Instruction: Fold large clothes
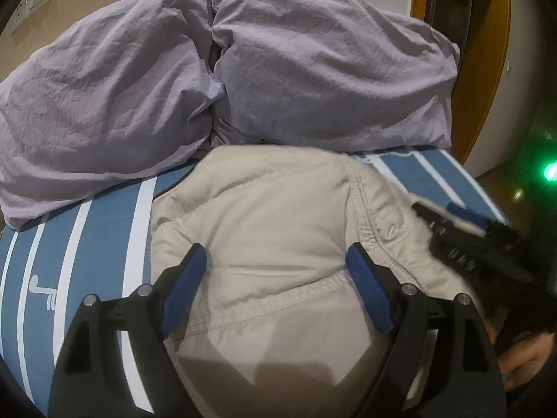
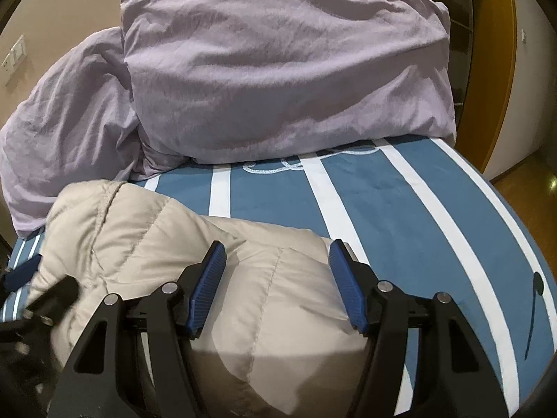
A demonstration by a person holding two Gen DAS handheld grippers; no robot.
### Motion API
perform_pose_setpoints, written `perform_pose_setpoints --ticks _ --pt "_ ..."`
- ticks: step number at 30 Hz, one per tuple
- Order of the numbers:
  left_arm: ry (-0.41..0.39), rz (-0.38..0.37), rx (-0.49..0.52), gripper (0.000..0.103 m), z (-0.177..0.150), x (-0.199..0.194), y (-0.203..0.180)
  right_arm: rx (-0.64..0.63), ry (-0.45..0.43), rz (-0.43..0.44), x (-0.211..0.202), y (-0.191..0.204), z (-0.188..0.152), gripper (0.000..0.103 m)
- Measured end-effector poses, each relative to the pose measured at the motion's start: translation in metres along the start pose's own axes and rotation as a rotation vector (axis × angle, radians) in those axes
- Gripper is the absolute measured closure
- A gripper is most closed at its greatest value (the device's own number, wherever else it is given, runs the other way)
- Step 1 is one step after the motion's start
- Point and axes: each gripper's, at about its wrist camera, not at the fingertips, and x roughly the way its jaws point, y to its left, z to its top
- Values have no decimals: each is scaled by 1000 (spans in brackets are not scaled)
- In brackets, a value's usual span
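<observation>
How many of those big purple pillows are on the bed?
2. One purple pillow lies on the left by the wall; the other purple pillow sits to its right, touching it, behind the beige jacket. More could be hidden behind them.

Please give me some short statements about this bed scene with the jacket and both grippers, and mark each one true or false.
1. The beige quilted padded jacket lies on the blue sheet with white stripes. True.
2. The left gripper is clamped on the jacket. False: its jaws are open.
3. The right gripper has open jaws. True.
4. The lilac crumpled duvet covers the jacket. False: it is piled behind it.
</observation>
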Motion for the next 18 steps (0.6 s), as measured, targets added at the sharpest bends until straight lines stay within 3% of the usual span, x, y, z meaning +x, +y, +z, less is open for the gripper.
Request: perform_pose_setpoints --ticks 4,8,12,18 --pt "-19 -11 -34 20 15 -7 2 5 -1 -8 3 -1 -3 38" --pt "-14 38 -33 20 25 2 1 14 -2 -9 4 -2 -5 36" --pt "2 61 -15 9 18 15 -1 24 -8 -14 3 -3 -5 33" --pt "-14 70 -8 5 10 23 -2 22 -11 -15 4 -2 -6 33"
